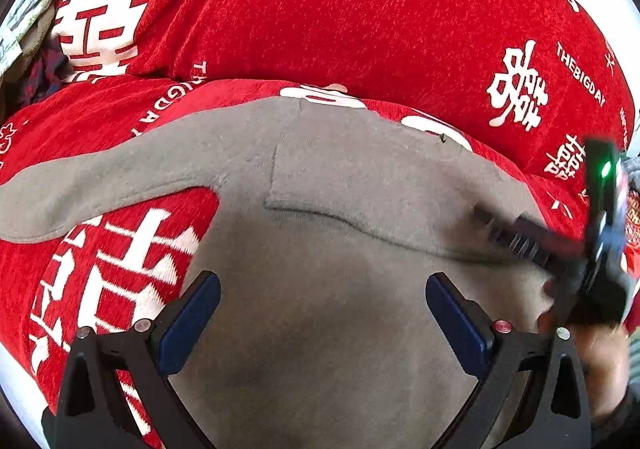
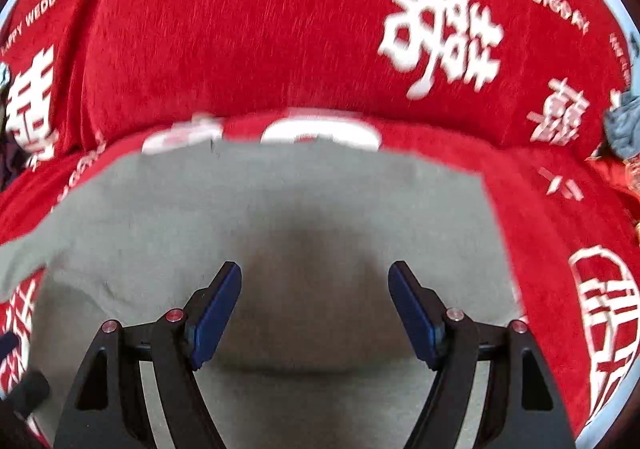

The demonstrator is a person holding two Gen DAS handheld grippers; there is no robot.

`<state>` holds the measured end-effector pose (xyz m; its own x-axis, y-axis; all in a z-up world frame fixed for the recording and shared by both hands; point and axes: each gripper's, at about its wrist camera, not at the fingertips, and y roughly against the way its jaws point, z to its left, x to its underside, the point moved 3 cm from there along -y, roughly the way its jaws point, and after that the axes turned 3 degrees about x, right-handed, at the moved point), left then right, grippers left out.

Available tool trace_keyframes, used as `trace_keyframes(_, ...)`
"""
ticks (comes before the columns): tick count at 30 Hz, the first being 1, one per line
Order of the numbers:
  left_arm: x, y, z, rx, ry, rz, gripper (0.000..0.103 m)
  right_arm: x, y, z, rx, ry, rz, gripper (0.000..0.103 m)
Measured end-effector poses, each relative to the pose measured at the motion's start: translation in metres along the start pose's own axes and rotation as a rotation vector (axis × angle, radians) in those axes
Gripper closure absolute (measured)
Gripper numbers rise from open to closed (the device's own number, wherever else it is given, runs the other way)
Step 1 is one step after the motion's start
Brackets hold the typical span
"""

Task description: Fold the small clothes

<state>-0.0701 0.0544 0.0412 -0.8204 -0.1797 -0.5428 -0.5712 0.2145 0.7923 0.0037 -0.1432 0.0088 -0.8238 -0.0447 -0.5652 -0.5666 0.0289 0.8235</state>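
Right wrist: grey garment [image 2: 280,217] under spread gripper [image 2: 315,309]

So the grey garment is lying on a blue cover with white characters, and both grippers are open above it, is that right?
Not quite: the cover is red, not blue, as both wrist views show. The rest holds: the grey garment lies on it, and the left gripper and right gripper are open above it, nothing between the fingers.
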Motion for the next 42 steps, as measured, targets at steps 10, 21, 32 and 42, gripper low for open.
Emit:
trace_keyframes(10, -0.032, -0.015, -0.014, -0.044, 0.003, -0.004, 0.000, 0.001, 0.015, -0.029, -0.125, -0.045, -0.077, 0.024)
trace_keyframes(21, -0.037, -0.097, -0.088, -0.021, -0.102, 0.130, 0.000, 0.020, -0.007, -0.088, -0.011, -0.099, -0.021, 0.024)
trace_keyframes(32, -0.033, -0.088, -0.070, -0.075, -0.119, 0.058, 0.000, 0.018, -0.003, -0.075, 0.035, -0.045, -0.062, 0.024)
trace_keyframes(42, -0.028, -0.085, -0.065, -0.129, -0.125, 0.020, 0.000, 0.025, -0.011, -0.064, 0.068, -0.047, -0.076, 0.017)
